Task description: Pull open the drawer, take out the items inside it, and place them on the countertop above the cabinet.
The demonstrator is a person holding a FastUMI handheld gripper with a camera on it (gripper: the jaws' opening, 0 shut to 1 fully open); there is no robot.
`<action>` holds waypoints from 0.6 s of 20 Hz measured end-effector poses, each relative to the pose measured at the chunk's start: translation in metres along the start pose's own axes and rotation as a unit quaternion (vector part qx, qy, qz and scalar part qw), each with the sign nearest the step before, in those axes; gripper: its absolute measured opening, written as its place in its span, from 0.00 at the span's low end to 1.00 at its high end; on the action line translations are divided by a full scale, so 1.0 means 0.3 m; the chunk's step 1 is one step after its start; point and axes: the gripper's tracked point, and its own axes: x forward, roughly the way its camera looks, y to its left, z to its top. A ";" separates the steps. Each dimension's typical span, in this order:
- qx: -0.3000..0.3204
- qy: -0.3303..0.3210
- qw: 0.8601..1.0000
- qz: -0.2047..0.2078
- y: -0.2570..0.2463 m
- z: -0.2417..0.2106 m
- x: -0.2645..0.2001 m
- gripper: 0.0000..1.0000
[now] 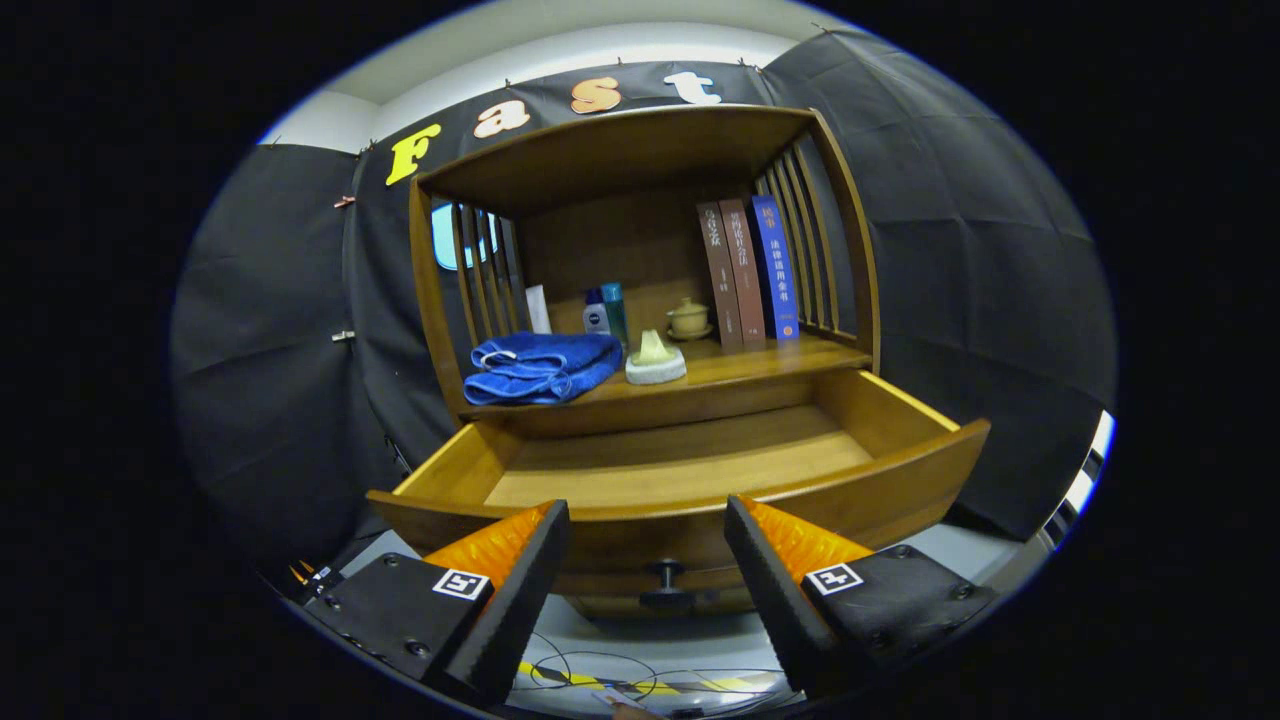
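**Drawer stands open, its contents up on the countertop**

We see the gripper point(647, 520) with its fingers spread wide and holding nothing, poised just in front of the pulled-out drawer point(690, 500). The drawer's knob point(665, 574) sits between the fingers, at 6 o'clock from the drawer's bare floor. Up at 12 o'clock, on the countertop point(760, 362), a folded blue towel point(542, 366) lies at 9 o'clock of a pale soap on its dish point(655, 358). Behind them stand small bottles point(606, 310), a lidded cup point(688, 318) and three upright books point(748, 270).
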 end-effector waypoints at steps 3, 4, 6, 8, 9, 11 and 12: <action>-0.013 0.005 1.000 -0.011 -0.011 -0.058 0.038 0.99; -0.016 0.010 1.000 -0.013 -0.010 -0.073 0.053 0.99; -0.020 0.020 0.999 -0.017 -0.014 -0.091 0.084 0.99; -0.026 0.020 0.999 -0.029 -0.024 -0.090 0.088 0.99; -0.025 0.020 0.999 -0.030 -0.023 -0.093 0.092 0.97; -0.027 0.017 0.999 -0.031 -0.023 -0.089 0.097 0.97; -0.024 0.016 0.999 -0.030 -0.024 -0.085 0.102 0.97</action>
